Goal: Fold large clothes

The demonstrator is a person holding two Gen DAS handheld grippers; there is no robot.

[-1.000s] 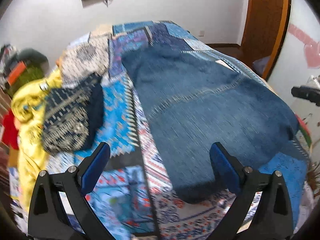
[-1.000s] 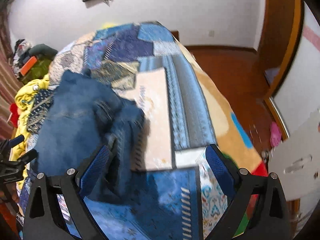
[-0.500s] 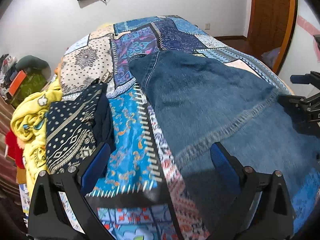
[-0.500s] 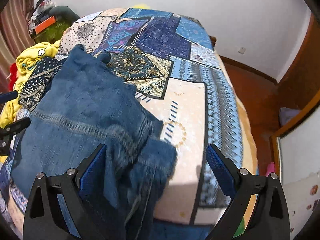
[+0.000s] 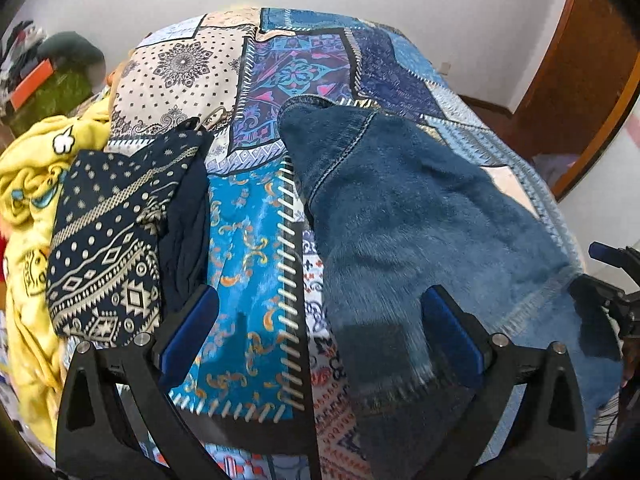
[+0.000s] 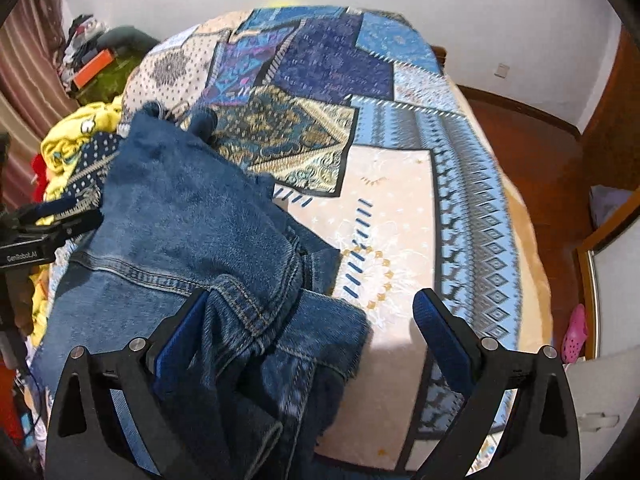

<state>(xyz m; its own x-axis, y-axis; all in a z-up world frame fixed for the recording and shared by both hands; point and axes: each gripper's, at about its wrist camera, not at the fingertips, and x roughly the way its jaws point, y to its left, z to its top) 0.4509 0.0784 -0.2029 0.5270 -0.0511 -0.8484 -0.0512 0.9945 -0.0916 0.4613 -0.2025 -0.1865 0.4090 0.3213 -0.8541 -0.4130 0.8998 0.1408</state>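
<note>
Fuzzy-lined denim jeans [image 6: 188, 216] sprawl across the patchwork quilt [image 6: 404, 216], right half bare; left gripper [image 5: 320, 320] and right gripper [image 6: 308, 320] gape empty

Over the last second we have drawn both tongs back and up from the bed, so each view now takes in more of the patchwork bedspread [image 6: 400, 216]. The denim garment [image 5: 400, 216] has gone from a long flat spread to lying doubled over, its fuzzy lining [image 6: 188, 200] turned upward and its near edge bunched in folds before our right tongs [image 6: 310, 336].
</note>
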